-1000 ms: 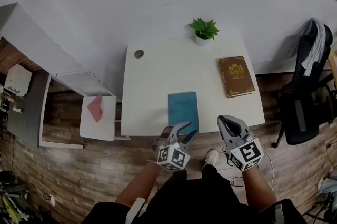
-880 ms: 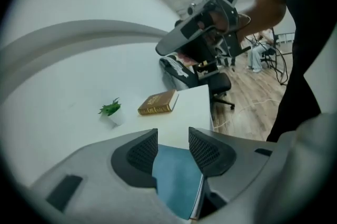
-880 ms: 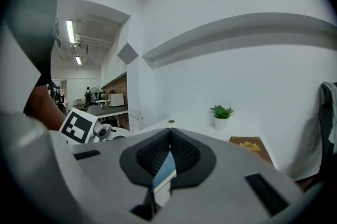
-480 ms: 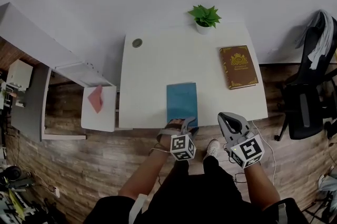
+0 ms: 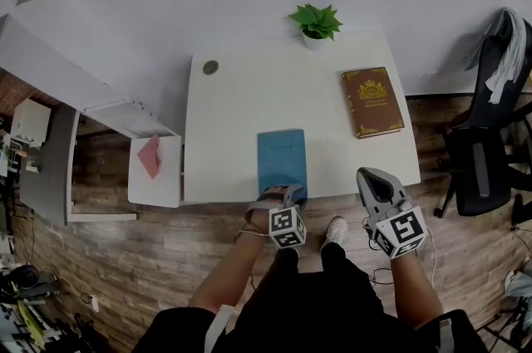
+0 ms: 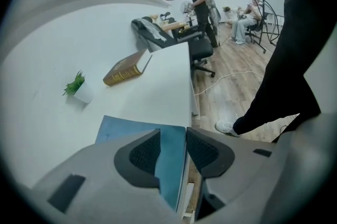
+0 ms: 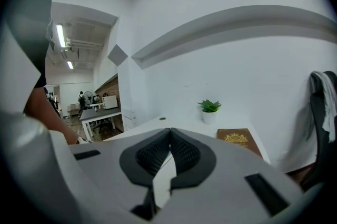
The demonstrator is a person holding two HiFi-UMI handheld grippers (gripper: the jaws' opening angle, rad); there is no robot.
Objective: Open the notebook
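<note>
A closed blue notebook (image 5: 281, 159) lies on the white table (image 5: 233, 110), close to its front edge. My left gripper (image 5: 287, 192) points steeply down over the notebook's near right corner. In the left gripper view the blue notebook (image 6: 169, 157) shows in the gap of the left gripper (image 6: 172, 133). Its jaws have just been closing, but a gap remains and the pads (image 6: 145, 152) do not press on the cover. My right gripper (image 5: 371, 174) hovers at the table's front right edge, apart from the notebook. The right gripper (image 7: 170, 132) is shut, fingertips meeting on nothing.
A brown book (image 5: 371, 100) lies at the table's right side and a small potted plant (image 5: 316, 23) stands at the back edge. A black office chair (image 5: 486, 152) stands to the right. A low white side table (image 5: 154, 169) with a red object sits to the left.
My left gripper has dropped from above the table's front edge down onto the notebook's near corner. My right gripper has shifted a little to the right.
</note>
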